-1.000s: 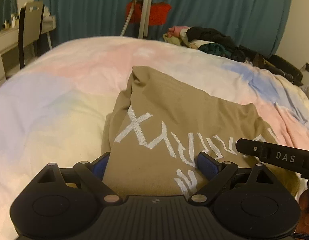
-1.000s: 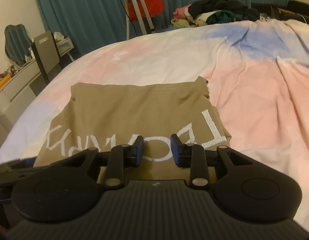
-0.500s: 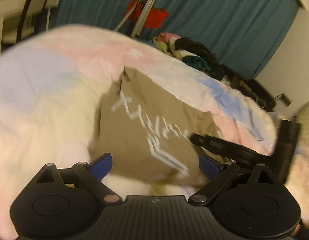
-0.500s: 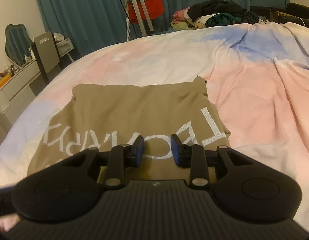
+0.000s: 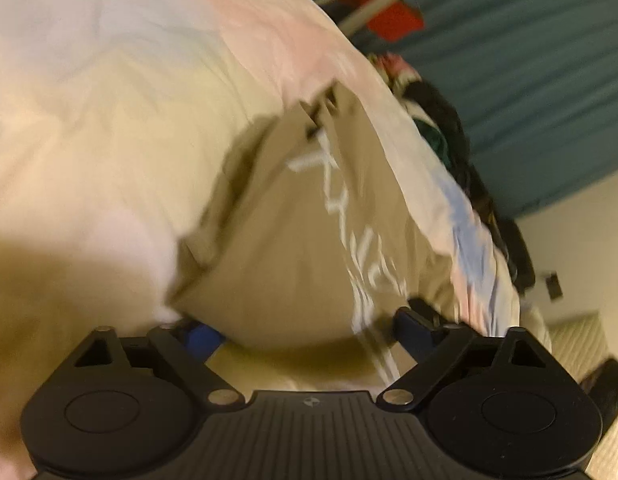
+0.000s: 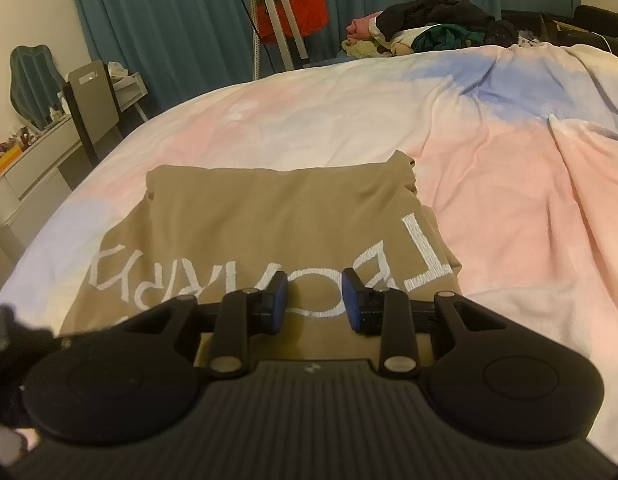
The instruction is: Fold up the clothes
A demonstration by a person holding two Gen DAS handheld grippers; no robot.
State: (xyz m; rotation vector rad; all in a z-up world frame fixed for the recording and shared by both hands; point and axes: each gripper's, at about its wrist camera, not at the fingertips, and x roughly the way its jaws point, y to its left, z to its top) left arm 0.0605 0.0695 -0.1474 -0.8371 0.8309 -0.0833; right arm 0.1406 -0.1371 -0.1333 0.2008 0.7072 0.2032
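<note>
A tan T-shirt with white block lettering is lying partly folded on a bedspread washed in pink, blue and pale yellow; its near hem is sitting just under both tools, and its far edge is forming a straight fold line across the bed. The right gripper is hovering over the lettering at the shirt's near edge, its blue-padded jaws standing a narrow gap apart with only the flat cloth showing below the gap; whether the pads are touching the fabric cannot be told. The left gripper is appearing in a blurred, tilted view, its jaws wide apart and closing, with the shirt's near edge lying between them and neither pad pressing on it visibly. A dark blurred shape at the lower left of the right wrist view is presumably part of the other tool. Beyond the bed, a heap of mixed clothes is resting at the far edge, a tripod is standing before a teal curtain beside a red object, and a chair with a desk is occupying the left side.
</note>
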